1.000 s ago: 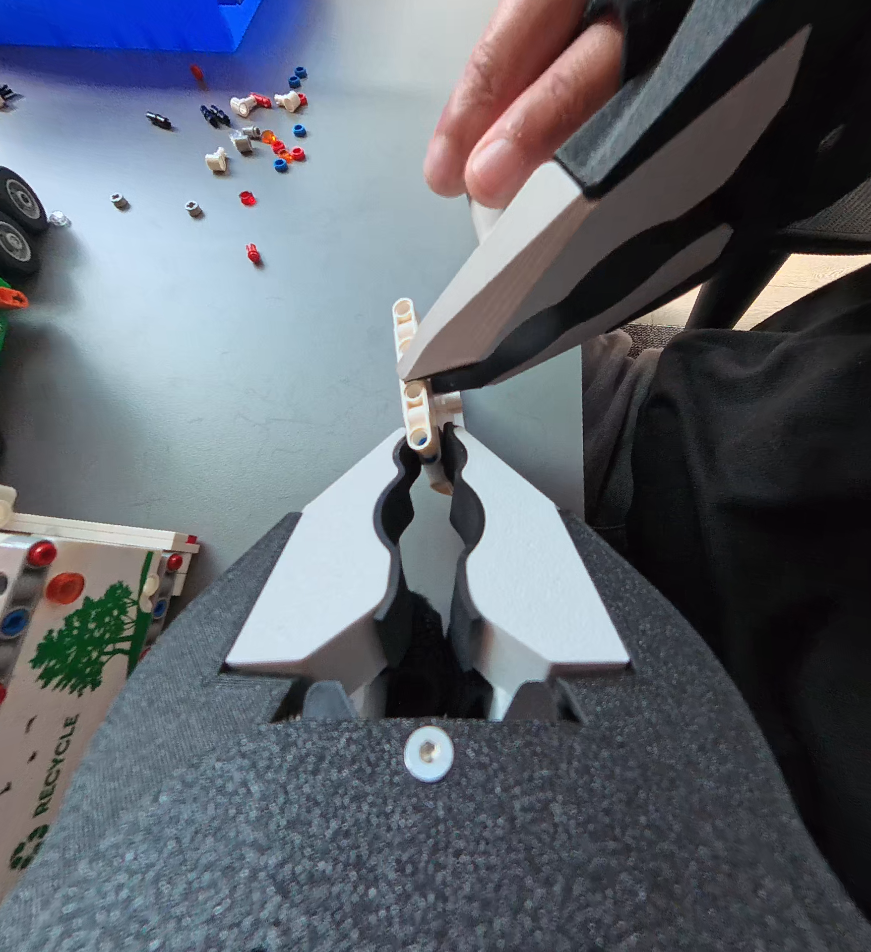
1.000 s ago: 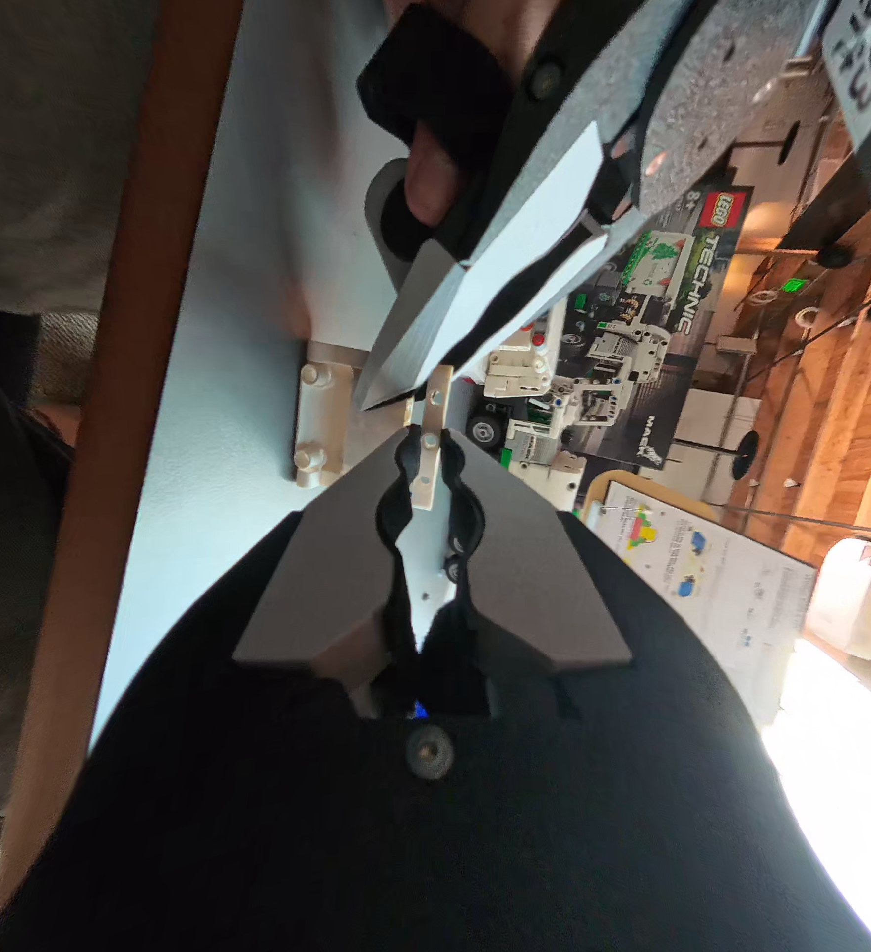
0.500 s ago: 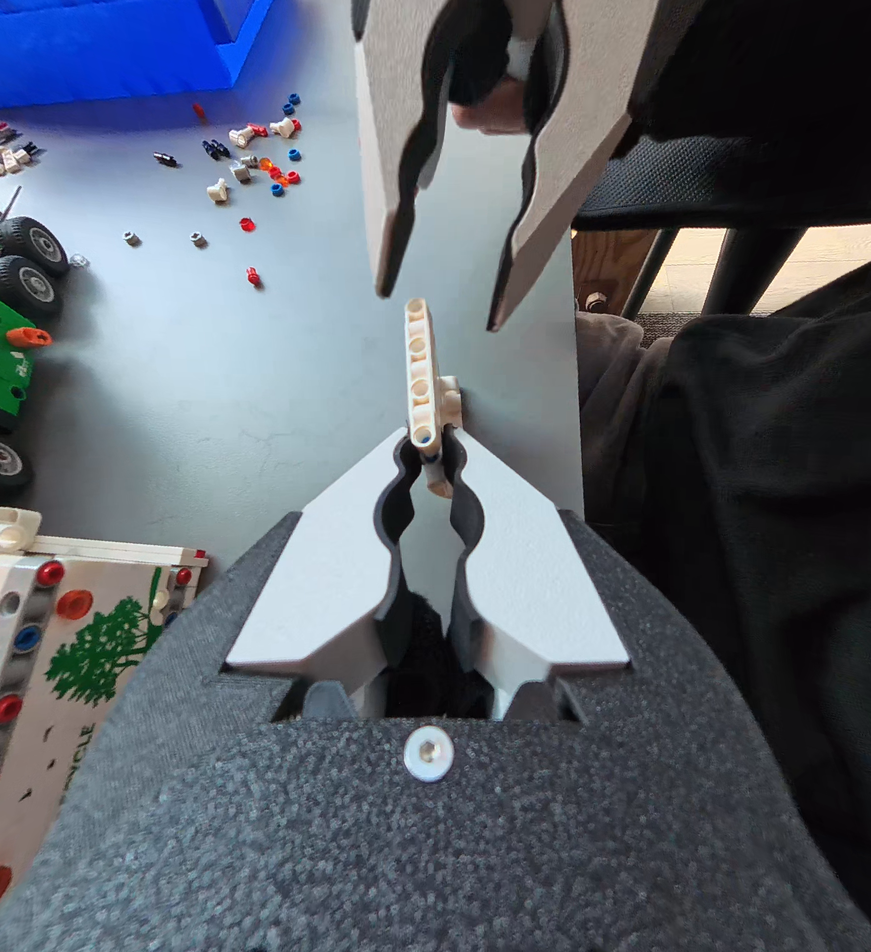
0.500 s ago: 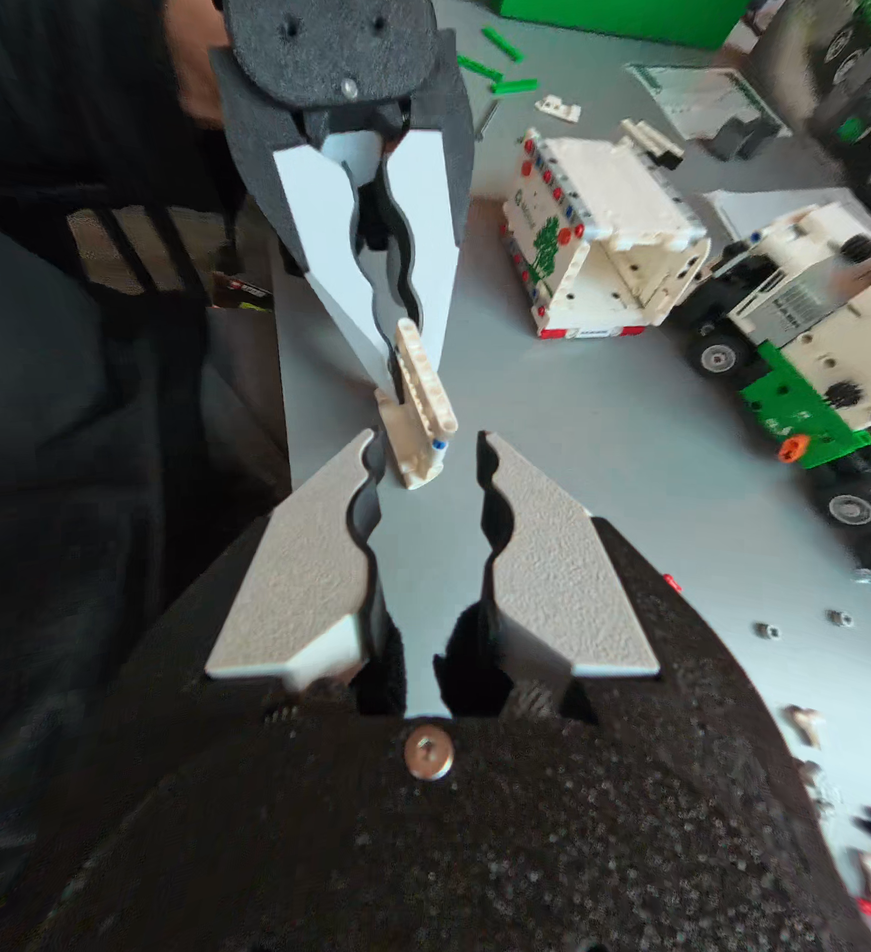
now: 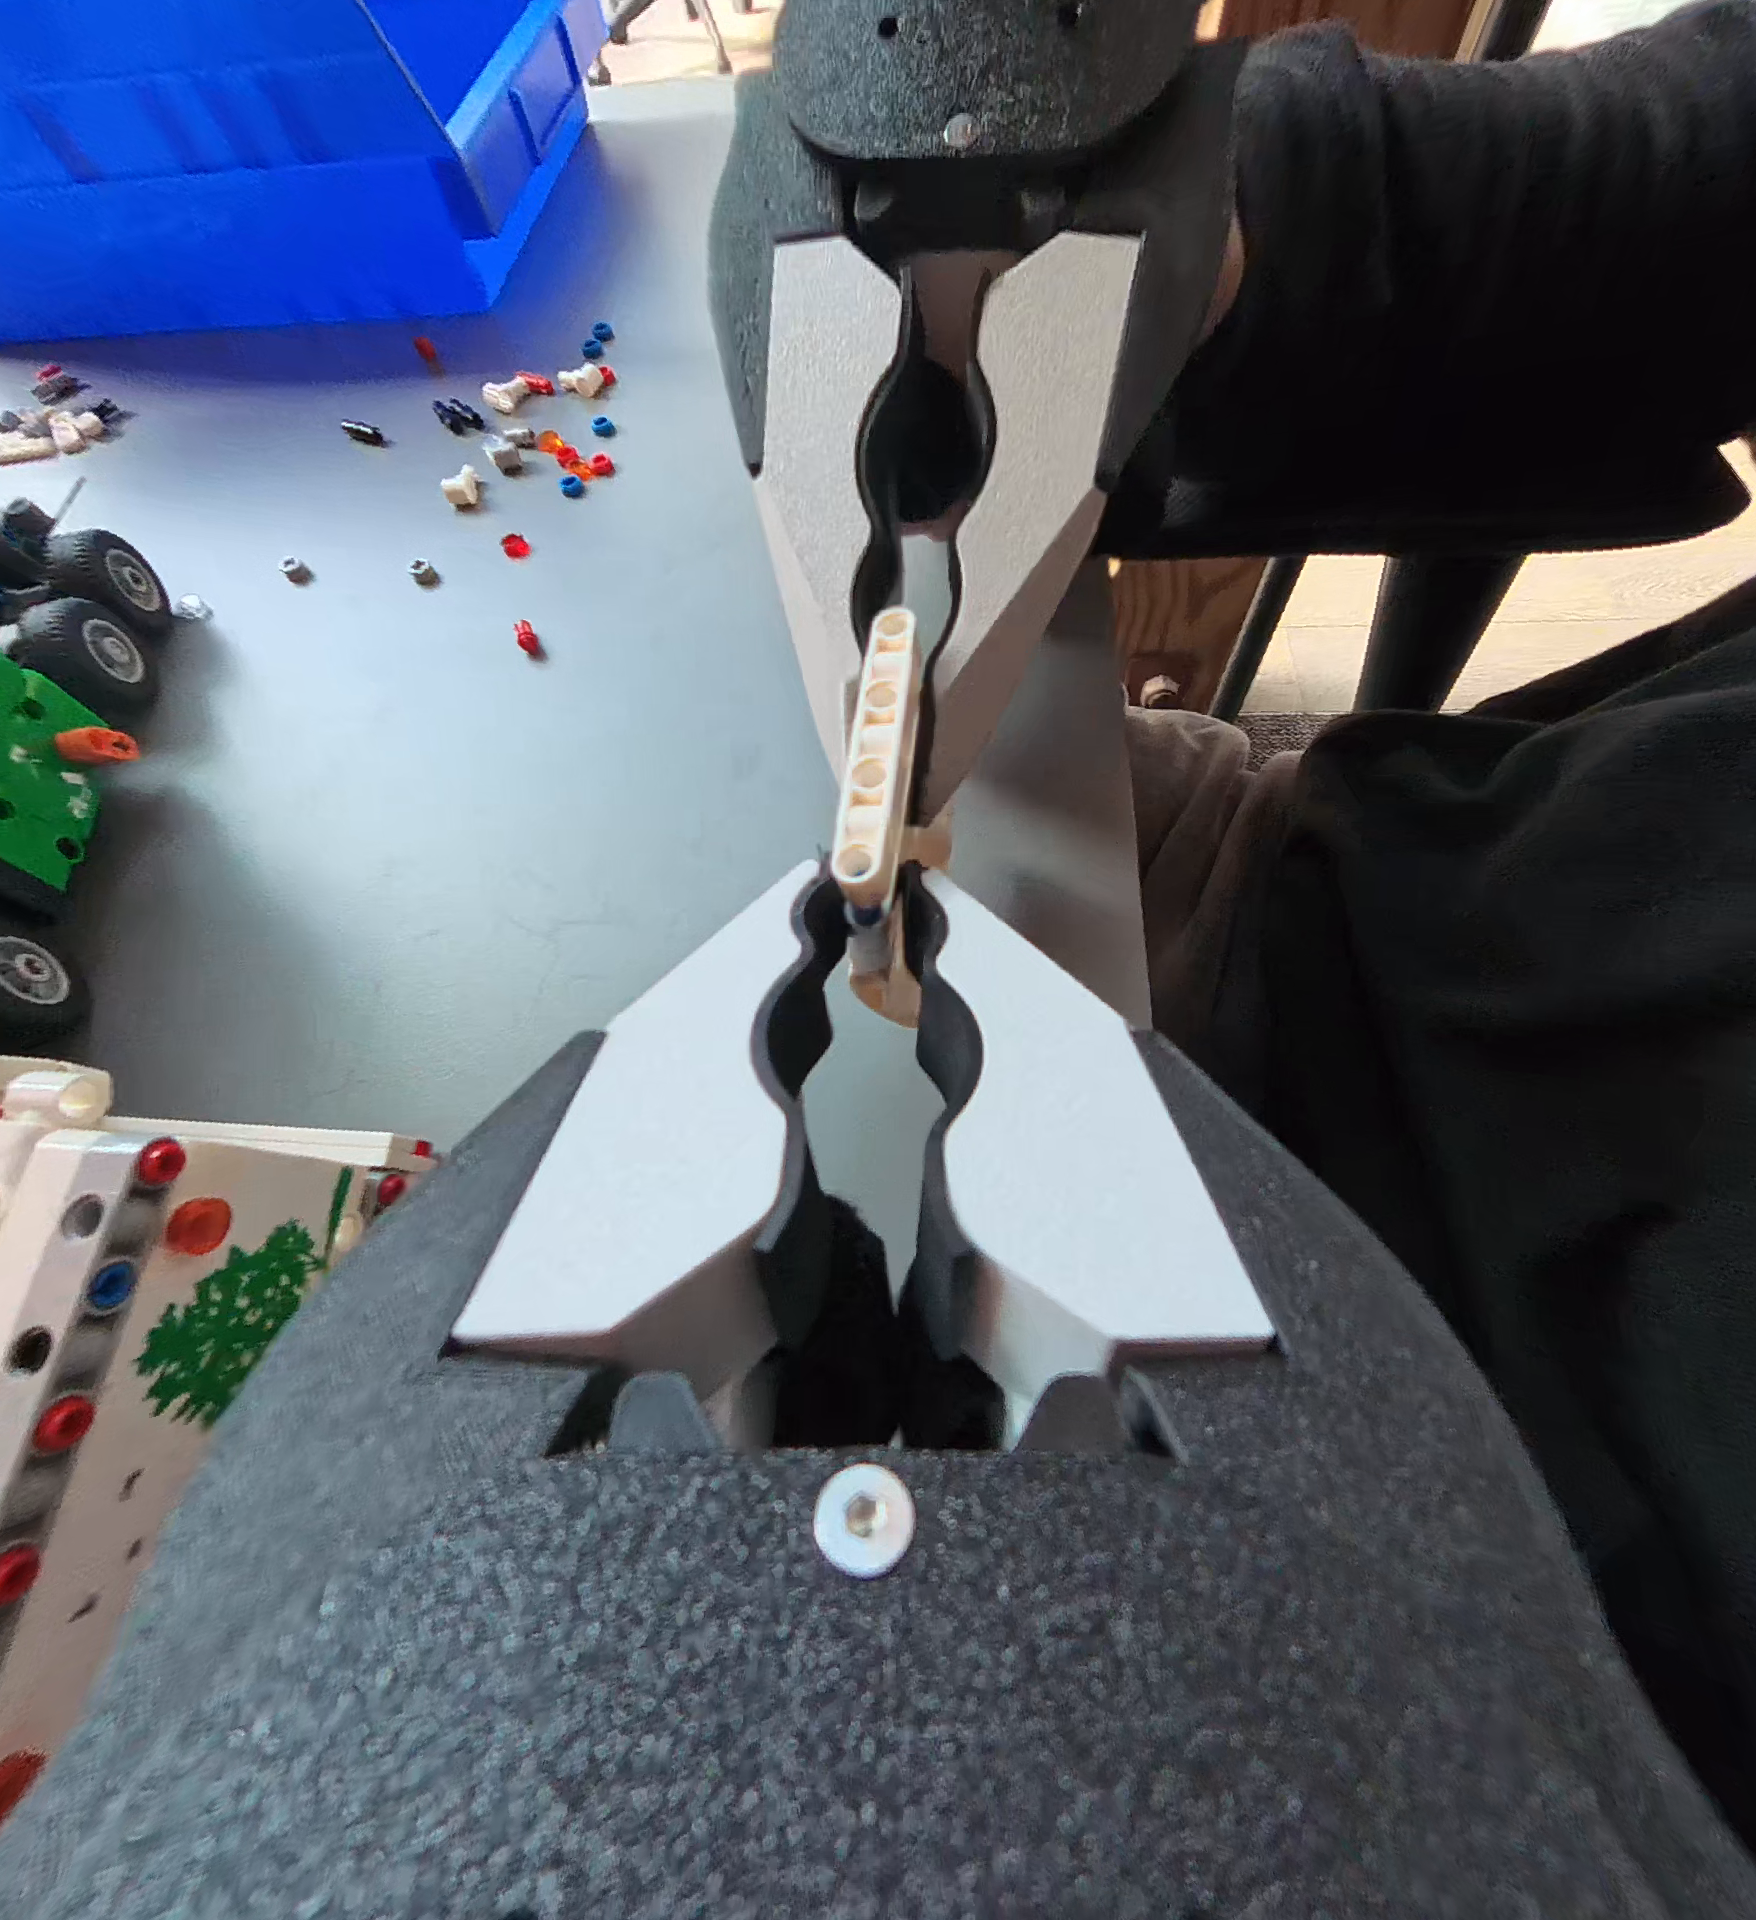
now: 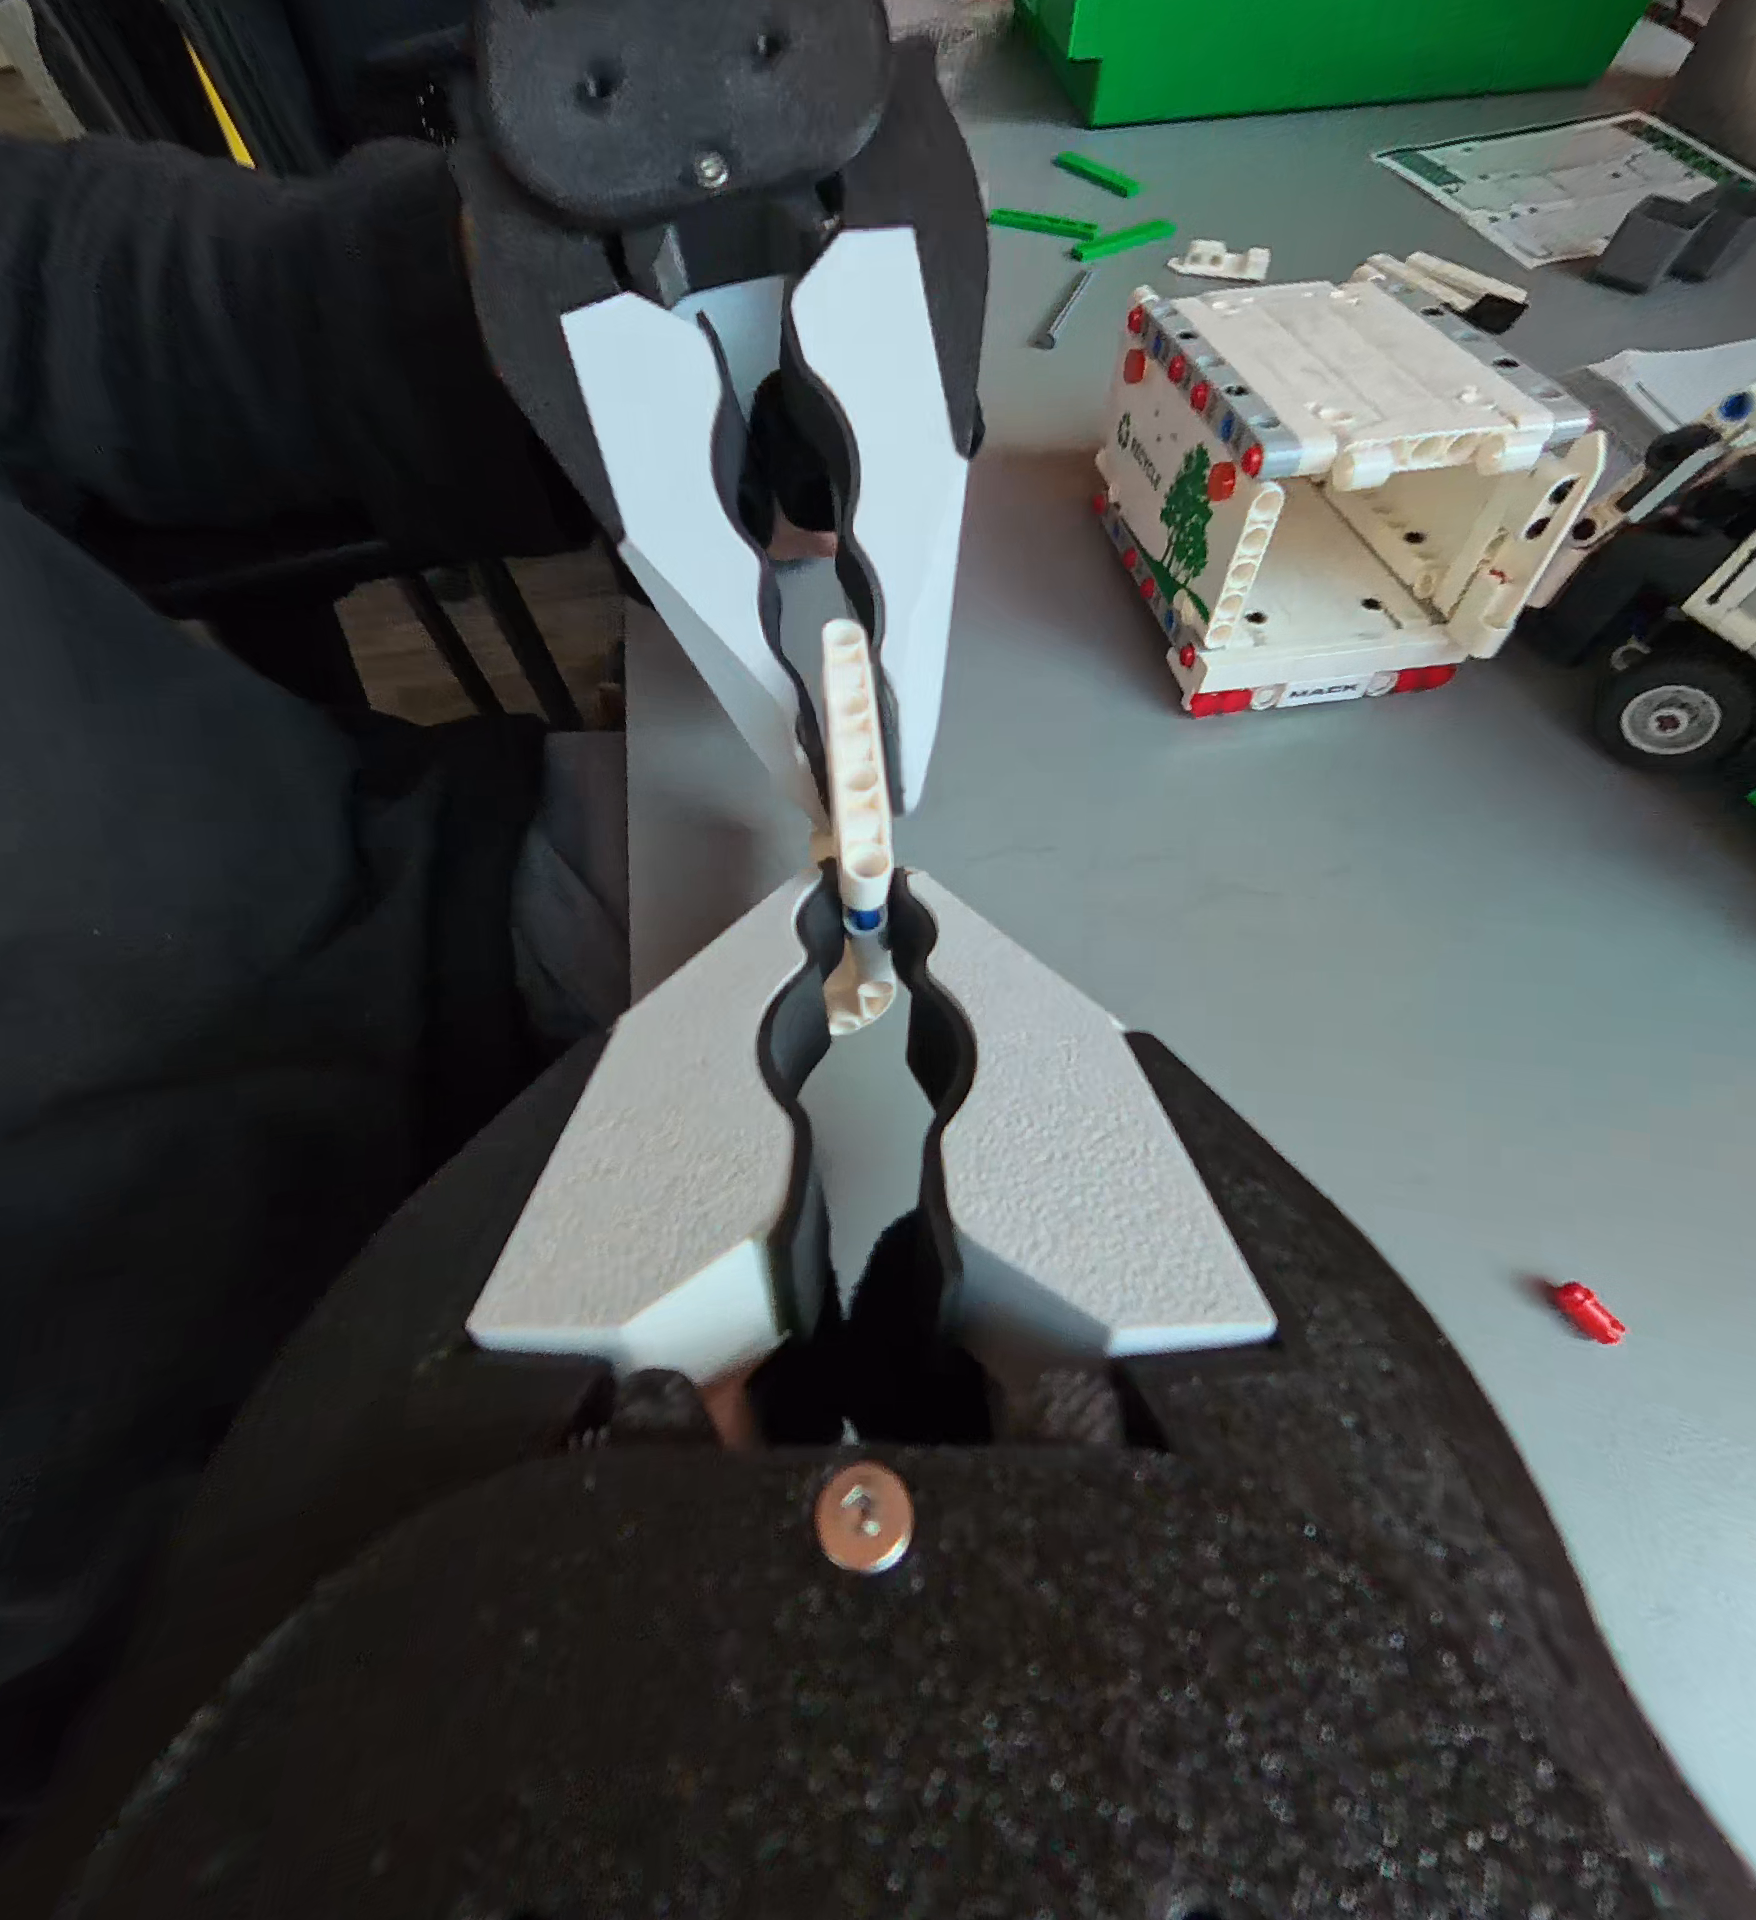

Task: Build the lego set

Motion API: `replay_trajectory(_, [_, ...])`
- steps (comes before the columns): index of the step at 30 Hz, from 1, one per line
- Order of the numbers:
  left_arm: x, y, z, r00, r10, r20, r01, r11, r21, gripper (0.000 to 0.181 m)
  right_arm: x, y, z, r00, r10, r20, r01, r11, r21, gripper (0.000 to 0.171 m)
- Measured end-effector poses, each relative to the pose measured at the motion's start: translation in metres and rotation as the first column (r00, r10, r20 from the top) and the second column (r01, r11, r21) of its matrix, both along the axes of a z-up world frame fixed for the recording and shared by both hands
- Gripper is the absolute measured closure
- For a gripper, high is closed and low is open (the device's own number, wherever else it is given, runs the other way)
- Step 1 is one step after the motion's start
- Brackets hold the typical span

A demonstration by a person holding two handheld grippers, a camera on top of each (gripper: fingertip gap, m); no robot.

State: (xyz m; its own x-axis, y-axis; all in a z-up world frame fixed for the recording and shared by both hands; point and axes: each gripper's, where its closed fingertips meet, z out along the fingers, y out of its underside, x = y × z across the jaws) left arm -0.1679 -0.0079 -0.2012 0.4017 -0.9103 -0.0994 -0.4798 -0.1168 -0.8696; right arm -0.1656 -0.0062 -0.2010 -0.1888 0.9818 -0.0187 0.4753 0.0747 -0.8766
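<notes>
A small cream lego beam assembly (image 5: 879, 769) with a blue pin is held in the air over the grey table's (image 5: 386, 810) near edge. My left gripper (image 5: 876, 891) is shut on its lower end. My right gripper (image 5: 889, 774) comes in from the top of the left wrist view, with its jaws closed around the beam's far end. In the right wrist view the assembly (image 6: 858, 758) sits between my right gripper's tips (image 6: 863, 896), which are shut on it. The left gripper (image 6: 858, 805) faces it from above.
The white truck body with a green tree sticker (image 6: 1321, 499) and the green-and-white truck chassis (image 6: 1736, 644) stand on the table. Loose small parts (image 5: 531, 436) lie by a blue bin (image 5: 230, 156). A green box (image 6: 1321, 52), an instruction sheet (image 6: 1580, 177) and a red pin (image 6: 1580, 1325) are there too. The grippers are tip to tip, or close to it.
My right gripper let go of its sideways pinch, opened, turned to face the left gripper, then closed on the beam's end. My left gripper kept hold throughout.
</notes>
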Motion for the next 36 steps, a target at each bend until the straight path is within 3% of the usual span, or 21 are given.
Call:
replay_trajectory(4, [-0.004,0.011,0.007,0.996,0.087,-0.02,-0.084,0.988,0.127,0.158,-0.001,0.004,0.007,0.999,-0.048,-0.012,0.046,0.985,-0.168,0.165])
replay_trajectory(7, [-0.012,0.02,0.008,0.962,0.203,-0.181,-0.137,0.936,0.323,0.133,0.001,0.007,0.007,0.996,-0.085,0.025,0.089,0.963,-0.255,0.165])
replay_trajectory(12, [-0.005,0.017,0.014,0.867,0.319,-0.383,-0.031,0.802,0.596,0.13,0.001,0.007,0.008,0.989,-0.13,0.077,0.143,0.967,-0.208,0.165])
replay_trajectory(17, [-0.001,0.016,0.015,0.831,0.354,-0.428,-0.007,0.777,0.629,0.131,0.002,0.0,0.005,0.981,-0.137,0.139,0.154,0.981,-0.118,0.165])
replay_trajectory(20, [0.003,0.011,0.016,0.83,0.343,-0.44,0.021,0.769,0.639,0.143,0.002,-0.002,0.007,0.98,-0.137,0.142,0.155,0.981,-0.121,0.165])
replay_trajectory(36, [0.006,0.002,0.014,0.795,0.339,-0.503,0.094,0.751,0.654,0.147,0.006,-0.012,0.006,0.988,-0.069,0.139,0.098,0.971,-0.217,0.165])
